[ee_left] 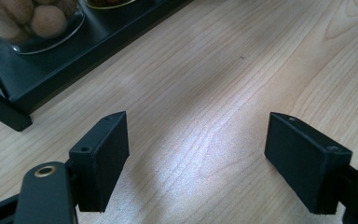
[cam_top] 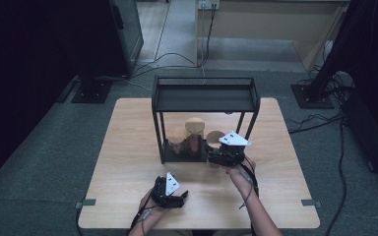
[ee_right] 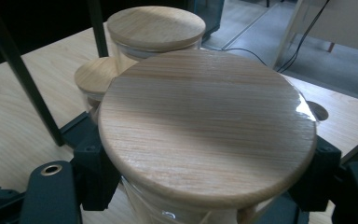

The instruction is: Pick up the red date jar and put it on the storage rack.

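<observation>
Jar (ee_right: pixel 205 140) stands upright, long axis vertical, its round wooden lid facing up with fine straight grain over clear glass walls. It sits at the right front corner of the black metal rack (cam_top: pixel 204 98) on the pale wooden table (cam_top: pixel 128 147). Going left to right: my left gripper (ee_left: pixel 196 158) hovers low over bare tabletop, jaws apart on nothing; my right gripper (ee_right: pixel 205 186) has its jaws clamped on the jar's glass sides just below the lid.
</observation>
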Demonstrator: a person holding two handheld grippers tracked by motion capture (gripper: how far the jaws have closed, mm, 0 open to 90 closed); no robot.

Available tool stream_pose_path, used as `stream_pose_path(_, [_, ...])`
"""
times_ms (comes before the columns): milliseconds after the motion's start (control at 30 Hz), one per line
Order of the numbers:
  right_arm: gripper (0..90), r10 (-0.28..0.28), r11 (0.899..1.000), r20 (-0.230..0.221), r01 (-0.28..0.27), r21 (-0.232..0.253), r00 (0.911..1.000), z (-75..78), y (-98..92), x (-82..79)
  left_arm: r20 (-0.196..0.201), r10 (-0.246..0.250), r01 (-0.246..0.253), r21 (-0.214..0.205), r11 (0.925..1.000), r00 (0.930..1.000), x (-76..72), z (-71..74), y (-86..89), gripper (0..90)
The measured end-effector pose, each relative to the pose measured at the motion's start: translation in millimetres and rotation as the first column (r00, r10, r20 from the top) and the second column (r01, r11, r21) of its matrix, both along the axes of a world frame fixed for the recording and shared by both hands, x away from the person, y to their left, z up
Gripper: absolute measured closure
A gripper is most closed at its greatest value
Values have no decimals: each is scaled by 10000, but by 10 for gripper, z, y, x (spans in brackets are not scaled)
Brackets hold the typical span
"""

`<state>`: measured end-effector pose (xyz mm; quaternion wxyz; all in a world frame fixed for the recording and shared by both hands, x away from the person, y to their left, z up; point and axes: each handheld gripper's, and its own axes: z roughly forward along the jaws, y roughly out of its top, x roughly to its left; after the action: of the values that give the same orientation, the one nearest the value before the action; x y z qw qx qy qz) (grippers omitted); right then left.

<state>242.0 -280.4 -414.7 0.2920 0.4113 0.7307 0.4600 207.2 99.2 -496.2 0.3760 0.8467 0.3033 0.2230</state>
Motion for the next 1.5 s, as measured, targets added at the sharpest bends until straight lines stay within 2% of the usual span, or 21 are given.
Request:
stream_pose_path(233, [249,-152,9997,-71,153,176,9999,14,-33,54,-40,5,-5,-11,10000,10000,1,4,7,217])
stream_pose_path(700, [249,-655,9979,-68,655,-2,9978,6,99,170,-73,-19,19,-41,10000,10000,3,4,14,217])
stream_pose_path(1167, [249,-1282,9917,-32,1282,-45,9917,-59,183,261,-78,-13,13,-46,10000,10000,4,4,14,217])
stream_pose_path(1500, [248,-1589,9872,-122,1591,137,9872,-95,208,341,-80,-13,13,-45,10000,10000,4,4,15,217])
